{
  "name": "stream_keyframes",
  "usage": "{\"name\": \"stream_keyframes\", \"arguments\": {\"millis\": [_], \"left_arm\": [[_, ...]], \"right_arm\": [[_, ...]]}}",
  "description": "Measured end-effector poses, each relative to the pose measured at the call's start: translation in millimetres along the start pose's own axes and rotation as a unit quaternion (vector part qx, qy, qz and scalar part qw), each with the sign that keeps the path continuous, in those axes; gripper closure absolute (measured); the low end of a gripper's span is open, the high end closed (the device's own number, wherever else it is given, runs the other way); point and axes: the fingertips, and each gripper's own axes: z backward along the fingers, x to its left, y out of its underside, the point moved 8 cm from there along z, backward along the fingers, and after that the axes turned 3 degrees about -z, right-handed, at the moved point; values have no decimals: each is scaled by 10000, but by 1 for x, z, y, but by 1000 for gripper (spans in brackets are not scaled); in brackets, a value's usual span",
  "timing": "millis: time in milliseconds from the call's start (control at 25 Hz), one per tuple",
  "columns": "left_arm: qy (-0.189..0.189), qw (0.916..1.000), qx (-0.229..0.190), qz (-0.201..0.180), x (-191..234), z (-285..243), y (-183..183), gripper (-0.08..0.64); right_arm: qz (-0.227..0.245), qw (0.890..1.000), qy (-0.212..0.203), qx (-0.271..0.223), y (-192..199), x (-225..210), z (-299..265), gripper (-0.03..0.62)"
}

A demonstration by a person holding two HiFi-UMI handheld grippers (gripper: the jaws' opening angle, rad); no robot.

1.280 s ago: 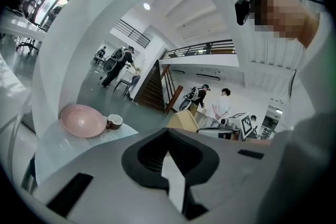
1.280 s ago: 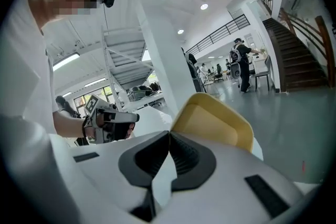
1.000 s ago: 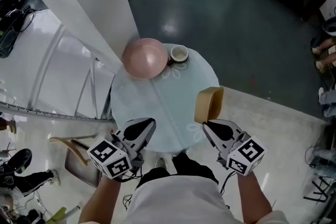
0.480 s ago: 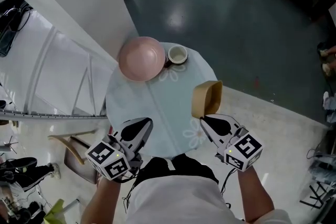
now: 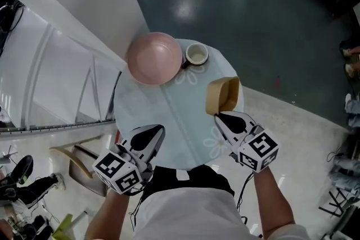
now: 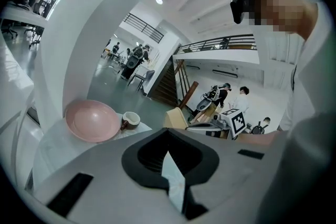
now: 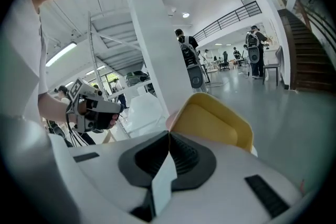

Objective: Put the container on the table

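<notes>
right gripper (image 5: pixel 217 116) jaws pinched on tilted container (image 5: pixel 223 95), 3 o'clock of surface (image 5: pixel 169 112); left gripper (image 5: pixel 161 128) jaws closed, empty.

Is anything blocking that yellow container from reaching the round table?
Nothing visible does. The right gripper holds the yellow container over bare table; the pink bowl and cup stand apart, farther away.
</notes>
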Motion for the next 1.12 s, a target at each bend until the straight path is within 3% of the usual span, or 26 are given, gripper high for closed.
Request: {"name": "stream_keyframes", "arguments": {"millis": [560,1120], "left_arm": [[251,9989,303,-244,60,12,7,540],[226,9992,320,14,85,28,26,540]], "right_arm": [[169,9942,748,748,21,-17,-102,565],[320,9882,776,1280,42,-16,-161,565]]}}
